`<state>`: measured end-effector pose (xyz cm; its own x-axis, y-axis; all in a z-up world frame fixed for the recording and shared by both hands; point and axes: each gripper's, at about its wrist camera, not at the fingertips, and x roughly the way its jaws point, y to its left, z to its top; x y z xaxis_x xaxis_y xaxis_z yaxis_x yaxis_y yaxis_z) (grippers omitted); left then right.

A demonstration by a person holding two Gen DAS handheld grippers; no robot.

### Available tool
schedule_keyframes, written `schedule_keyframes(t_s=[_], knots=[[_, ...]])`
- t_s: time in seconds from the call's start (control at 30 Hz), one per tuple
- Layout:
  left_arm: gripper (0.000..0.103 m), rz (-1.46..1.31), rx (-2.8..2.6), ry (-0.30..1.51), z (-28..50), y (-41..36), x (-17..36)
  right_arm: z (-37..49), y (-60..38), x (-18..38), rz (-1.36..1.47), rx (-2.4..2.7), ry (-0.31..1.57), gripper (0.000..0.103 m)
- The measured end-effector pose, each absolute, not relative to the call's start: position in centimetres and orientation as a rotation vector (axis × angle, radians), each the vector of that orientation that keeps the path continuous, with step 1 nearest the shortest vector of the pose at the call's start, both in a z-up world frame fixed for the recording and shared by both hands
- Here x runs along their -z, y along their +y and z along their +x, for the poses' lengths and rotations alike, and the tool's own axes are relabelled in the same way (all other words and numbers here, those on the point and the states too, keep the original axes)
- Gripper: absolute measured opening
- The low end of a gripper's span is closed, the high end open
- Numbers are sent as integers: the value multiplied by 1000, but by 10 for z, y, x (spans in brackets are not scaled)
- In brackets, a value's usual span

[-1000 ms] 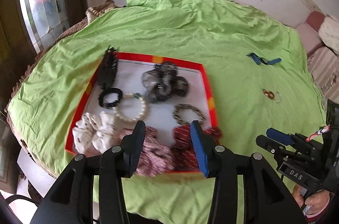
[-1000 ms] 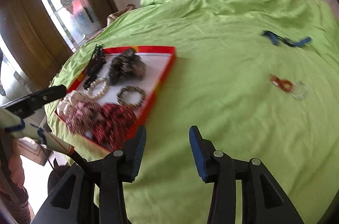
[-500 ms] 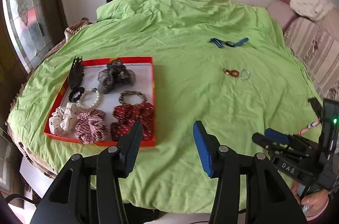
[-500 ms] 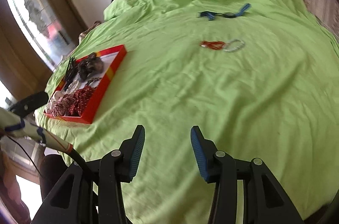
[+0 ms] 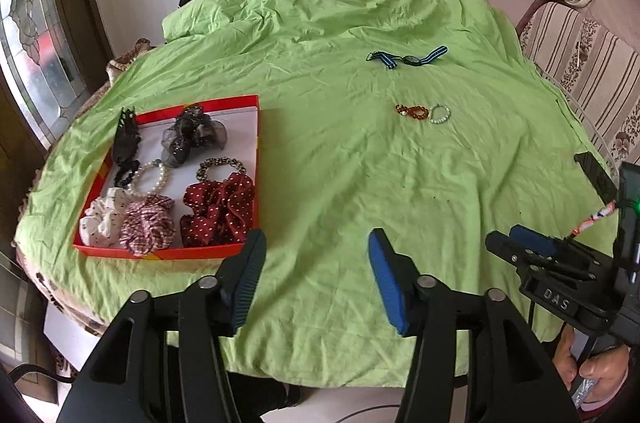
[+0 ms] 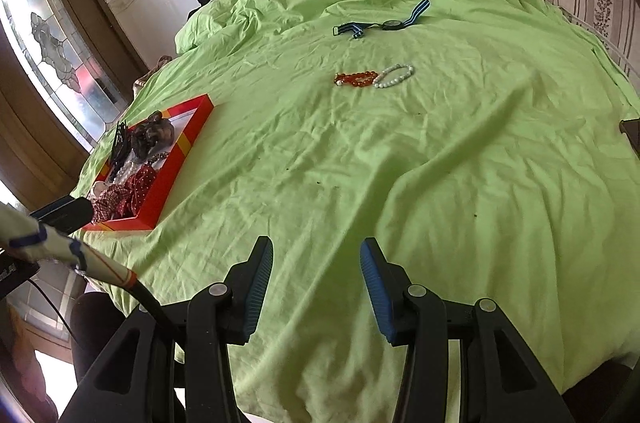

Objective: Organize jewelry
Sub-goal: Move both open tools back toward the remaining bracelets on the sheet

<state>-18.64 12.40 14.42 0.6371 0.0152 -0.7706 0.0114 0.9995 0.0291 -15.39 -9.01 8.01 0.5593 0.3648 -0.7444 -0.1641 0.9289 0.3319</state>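
My left tongs [image 5: 316, 273] stand wide apart, holding nothing, over the near edge of the green sheet [image 5: 340, 183]; my right tongs [image 6: 316, 273] likewise gape with nothing between them; red tray [image 5: 256, 143] lies just ahead-left of the left tongs, carrying scrunchies, a pearl bracelet and a black claw clip; amber bracelet [image 6: 356, 79] touches white bead bracelet [image 6: 394, 76] mid-sheet, well apart from the tray; striped watch [image 6: 380, 23] beyond them.
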Motion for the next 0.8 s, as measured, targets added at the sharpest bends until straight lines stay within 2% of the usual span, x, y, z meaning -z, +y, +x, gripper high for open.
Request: schedule_keyframes(t_s=[0.17, 0.3, 0.4, 0.47, 0.67, 0.8], knots=[[56, 58, -20, 879, -134, 140, -129, -155, -97, -80, 246, -296, 922, 50], [54, 2, -20, 979, -74, 163, -101, -156, -104, -76, 256, -278, 928, 50], [36, -11, -59, 1057, -38, 175, -77, -157, -110, -73, 264, -263, 933, 50], [17, -51, -49, 1116, -24, 179, -64, -157, -116, -72, 272, -251, 932, 50], [13, -106, 62, 1214, -30, 149, -39, -151, -130, -64, 317, -233, 942, 50], [13, -41, 94, 1132, -48, 123, -58, -151, -132, -63, 319, -244, 936, 50]])
